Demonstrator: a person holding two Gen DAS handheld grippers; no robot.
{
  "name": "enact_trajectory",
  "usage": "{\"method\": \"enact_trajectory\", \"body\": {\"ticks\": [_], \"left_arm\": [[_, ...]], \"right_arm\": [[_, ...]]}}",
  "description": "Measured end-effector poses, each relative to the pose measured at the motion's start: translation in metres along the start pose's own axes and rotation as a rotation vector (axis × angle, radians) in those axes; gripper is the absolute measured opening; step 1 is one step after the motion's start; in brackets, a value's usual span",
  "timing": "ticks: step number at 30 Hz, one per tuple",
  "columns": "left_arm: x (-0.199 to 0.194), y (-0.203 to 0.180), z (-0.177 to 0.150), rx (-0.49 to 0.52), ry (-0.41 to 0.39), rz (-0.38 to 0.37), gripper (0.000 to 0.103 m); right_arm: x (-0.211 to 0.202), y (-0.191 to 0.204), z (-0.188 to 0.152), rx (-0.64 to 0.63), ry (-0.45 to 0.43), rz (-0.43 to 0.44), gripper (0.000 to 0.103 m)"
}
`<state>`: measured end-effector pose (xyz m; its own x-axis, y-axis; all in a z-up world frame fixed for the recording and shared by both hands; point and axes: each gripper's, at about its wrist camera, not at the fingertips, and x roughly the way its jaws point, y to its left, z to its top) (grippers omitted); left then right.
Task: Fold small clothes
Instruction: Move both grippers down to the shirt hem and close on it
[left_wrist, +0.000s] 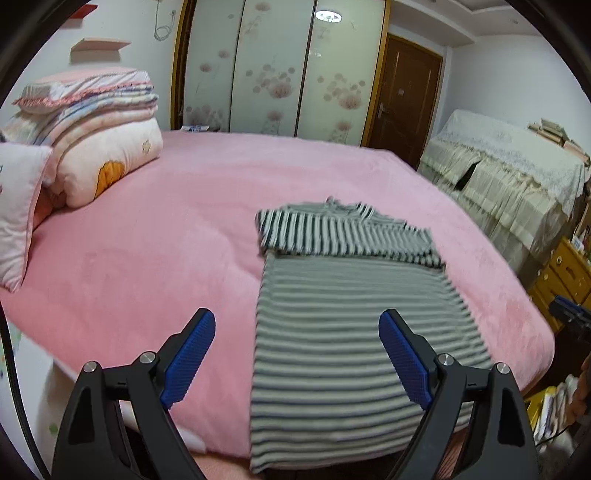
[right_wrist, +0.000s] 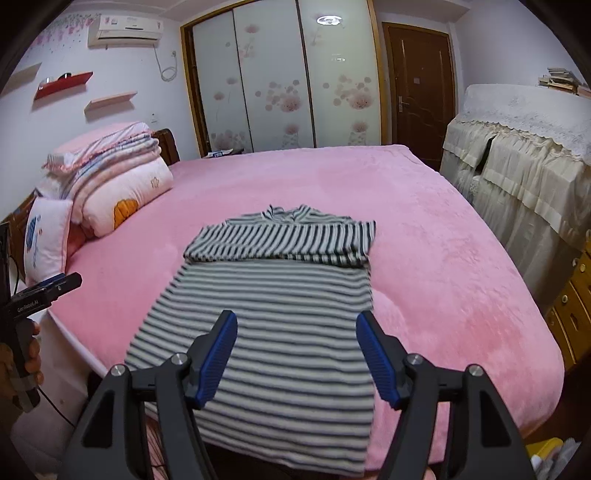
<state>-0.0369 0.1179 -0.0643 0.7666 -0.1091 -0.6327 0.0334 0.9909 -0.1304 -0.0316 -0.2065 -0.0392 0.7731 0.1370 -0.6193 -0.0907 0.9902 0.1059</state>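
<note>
Both grippers are empty as I read it: my left gripper hangs with its blue ribbed pads spread wide above the near left edge of the grey-and-white striped knit top, and my right gripper is likewise parted, holding nothing, over the lower body of the same top. That garment lies on the fuzzy pink bedspread, sleeves already folded in across the chest, with its hem draping off the near edge of the bed. My worry is that hem: nothing holds it on the bed, so a clumsy pinch or drag could, I think, pull the whole piece off, or undo the sleeve fold. The plush cover may also cling to the knit, so a lifted edge could bunch instead of folding flat, and a pinch that catches only the top layer would leave the fold crooked. Both views are a little blurred, which makes judging the edge harder. Readable writing is scarce: the black handle of the left tool, seen from the right camera, carries small white lettering that looks like "GenRobot.AI"; I cannot read anything else.
</note>
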Motion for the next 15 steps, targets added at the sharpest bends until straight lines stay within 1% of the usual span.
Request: {"method": "enact_trajectory", "body": {"ticks": [4, 6, 9, 10, 13, 15], "left_arm": [[0.013, 0.019, -0.035, -0.023, 0.076, 0.014, 0.090], [0.021, 0.030, -0.055, -0.055, 0.127, -0.011, 0.090], [0.031, 0.043, -0.083, -0.072, 0.169, -0.035, 0.090], [0.034, 0.045, -0.091, -0.072, 0.182, -0.043, 0.090], [0.050, 0.054, -0.117, -0.064, 0.241, -0.058, 0.090], [0.062, 0.063, -0.132, -0.080, 0.290, -0.063, 0.089]], "right_arm": [[0.004, -0.003, -0.030, -0.030, 0.051, -0.028, 0.067], [0.008, -0.003, -0.045, -0.050, 0.083, -0.039, 0.067], [0.014, -0.007, -0.065, -0.068, 0.130, -0.038, 0.067], [0.019, -0.009, -0.075, -0.073, 0.159, -0.040, 0.067], [0.028, -0.016, -0.097, -0.062, 0.217, -0.034, 0.067], [0.036, -0.022, -0.111, -0.044, 0.251, -0.027, 0.067]]}}
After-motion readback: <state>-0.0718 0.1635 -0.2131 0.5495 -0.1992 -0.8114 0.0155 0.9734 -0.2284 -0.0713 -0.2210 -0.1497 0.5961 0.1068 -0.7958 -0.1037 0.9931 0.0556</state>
